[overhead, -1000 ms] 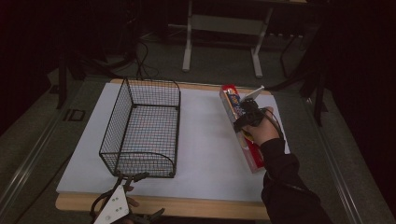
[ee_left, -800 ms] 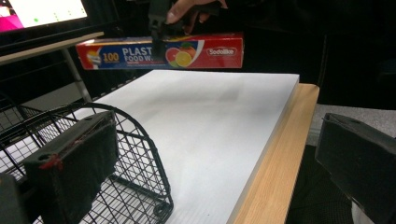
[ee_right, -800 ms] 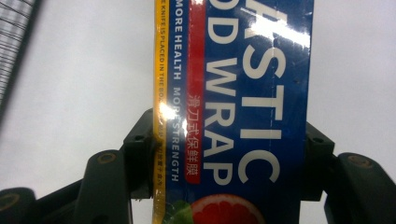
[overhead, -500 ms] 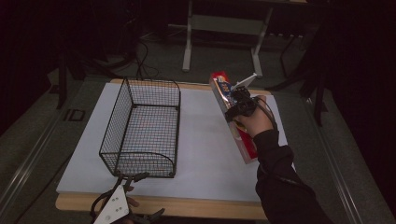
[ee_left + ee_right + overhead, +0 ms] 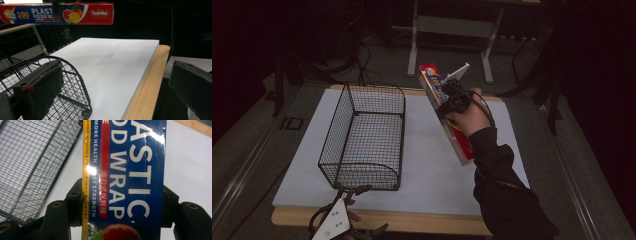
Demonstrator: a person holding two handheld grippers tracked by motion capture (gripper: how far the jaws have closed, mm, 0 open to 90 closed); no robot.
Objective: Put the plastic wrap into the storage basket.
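Dark floor and table legs lie beyond my white board (image 5: 422, 165), which sits on a wooden table (image 5: 422, 227) with a strip of wood showing along the near edge. On the board's left half stands an empty wire basket (image 5: 364, 137). My right gripper (image 5: 455, 97) holds the wrap box (image 5: 439, 92) clear of the board, right of the basket and tilted, its far end higher than its near end. In the right gripper view the jaws stand on either side of the box (image 5: 125, 177), closed against its long faces near the middle of its length, so the grip looks balanced. I judge the box light for its length and fairly stiff, being cardboard around a roll, but the glossy film on it shines and may let it slide or twist between the pads if I swing it fast. Squeezing harder could dent the thin walls, so a hold across the narrow width at mid-length, as now, seems the best place. Its length matters too: I think it should go in lengthwise along the basket to clear the rim. My left gripper (image 5: 344, 222) waits low at the near edge, its jaws apart and holding nothing, with the basket's rounded corner (image 5: 75, 82) just in front of it and the box (image 5: 75, 13) seen overhead.
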